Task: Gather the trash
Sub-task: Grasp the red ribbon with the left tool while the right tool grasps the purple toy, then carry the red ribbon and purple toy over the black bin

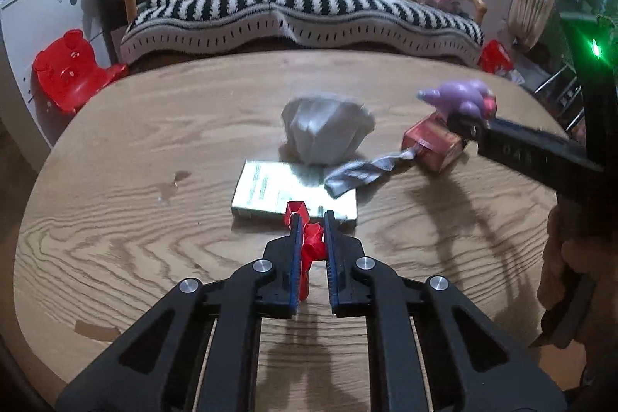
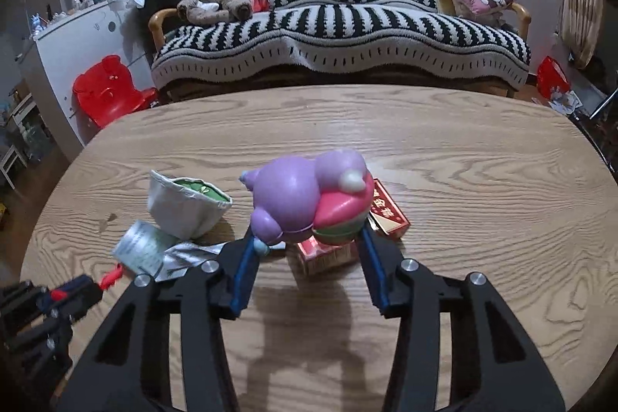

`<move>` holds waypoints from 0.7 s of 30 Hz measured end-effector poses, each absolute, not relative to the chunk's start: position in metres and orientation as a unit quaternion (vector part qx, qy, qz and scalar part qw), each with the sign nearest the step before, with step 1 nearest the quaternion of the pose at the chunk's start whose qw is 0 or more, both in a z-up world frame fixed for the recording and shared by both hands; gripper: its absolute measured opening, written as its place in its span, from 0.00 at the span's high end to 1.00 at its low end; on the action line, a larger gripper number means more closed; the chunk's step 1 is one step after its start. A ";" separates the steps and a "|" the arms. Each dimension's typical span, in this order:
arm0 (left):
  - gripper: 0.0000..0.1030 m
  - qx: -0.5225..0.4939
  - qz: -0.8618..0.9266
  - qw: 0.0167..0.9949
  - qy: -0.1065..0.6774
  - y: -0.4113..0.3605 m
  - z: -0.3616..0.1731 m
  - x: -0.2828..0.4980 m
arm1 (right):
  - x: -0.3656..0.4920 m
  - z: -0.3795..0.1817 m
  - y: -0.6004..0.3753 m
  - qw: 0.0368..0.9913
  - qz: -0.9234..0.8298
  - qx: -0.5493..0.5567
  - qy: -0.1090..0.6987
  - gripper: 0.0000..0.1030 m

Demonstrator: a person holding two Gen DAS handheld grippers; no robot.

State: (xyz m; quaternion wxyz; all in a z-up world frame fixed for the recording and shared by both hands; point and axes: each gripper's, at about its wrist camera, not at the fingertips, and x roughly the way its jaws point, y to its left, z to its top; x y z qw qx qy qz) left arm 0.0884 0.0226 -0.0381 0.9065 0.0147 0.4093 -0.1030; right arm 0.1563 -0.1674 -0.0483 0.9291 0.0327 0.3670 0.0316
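My left gripper (image 1: pixel 311 219) is shut on a crumpled red wrapper (image 1: pixel 312 243) just above the wooden table (image 1: pixel 116 219). It also shows at the lower left of the right wrist view (image 2: pixel 92 286). My right gripper (image 2: pixel 309 238) is shut on a purple and pink toy figure (image 2: pixel 309 199), held above a red box (image 2: pixel 386 215). In the left wrist view the toy (image 1: pixel 459 97) and red box (image 1: pixel 430 141) are at the right. A white paper cup liner (image 1: pixel 326 130) (image 2: pixel 185 203), a silver flat packet (image 1: pixel 286 192) (image 2: pixel 141 248) and a twisted silver foil wrapper (image 1: pixel 363 172) (image 2: pixel 185 255) lie on the table.
A striped sofa (image 2: pixel 340 26) stands behind the table with a plush toy (image 2: pixel 216 2) and a pink cushion (image 2: pixel 479 0) on it. A red child's chair (image 2: pixel 108 91) and a white cabinet (image 2: pixel 77 37) stand at the left.
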 end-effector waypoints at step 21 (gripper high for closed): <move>0.90 0.003 -0.149 0.914 0.379 -0.042 -0.008 0.061 | 0.031 -0.005 -0.251 0.936 -0.005 0.026 0.351 0.54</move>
